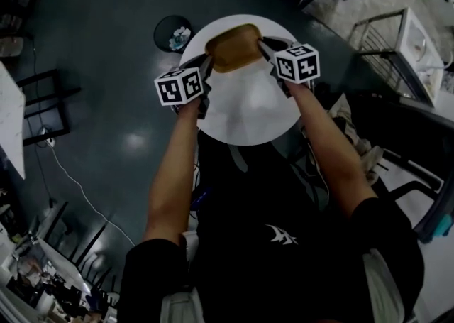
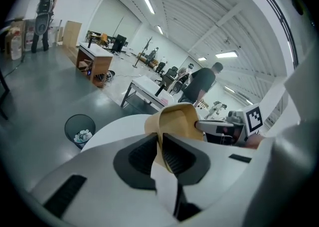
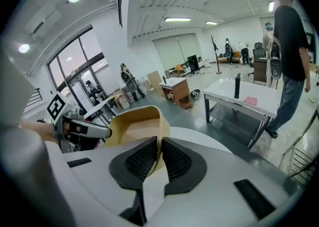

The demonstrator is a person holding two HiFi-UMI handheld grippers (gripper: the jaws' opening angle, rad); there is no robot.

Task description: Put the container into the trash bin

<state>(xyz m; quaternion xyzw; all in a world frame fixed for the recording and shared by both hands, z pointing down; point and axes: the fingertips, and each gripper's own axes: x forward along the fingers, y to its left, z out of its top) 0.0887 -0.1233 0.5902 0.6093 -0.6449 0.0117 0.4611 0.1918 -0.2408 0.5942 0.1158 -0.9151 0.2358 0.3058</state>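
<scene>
A tan, shallow paper container (image 1: 234, 46) hangs above the round white table (image 1: 248, 112), held at both ends. My left gripper (image 1: 208, 64) is shut on its left wall, and the left gripper view shows the thin wall (image 2: 178, 121) pinched between the dark pads (image 2: 144, 155). My right gripper (image 1: 264, 48) is shut on the right wall, which the right gripper view shows as the container's rim (image 3: 134, 123) clamped between its pads (image 3: 175, 160). A black mesh trash bin (image 1: 173, 33) with crumpled paper inside stands on the floor just left of the table, and appears as the bin (image 2: 79, 129) in the left gripper view.
A metal-framed cart (image 1: 397, 45) stands at the right and a dark chair frame (image 1: 42, 105) at the left. A white cable (image 1: 78, 187) trails over the floor. A white desk (image 3: 244, 96) and a standing person (image 3: 291, 46) are beyond the table.
</scene>
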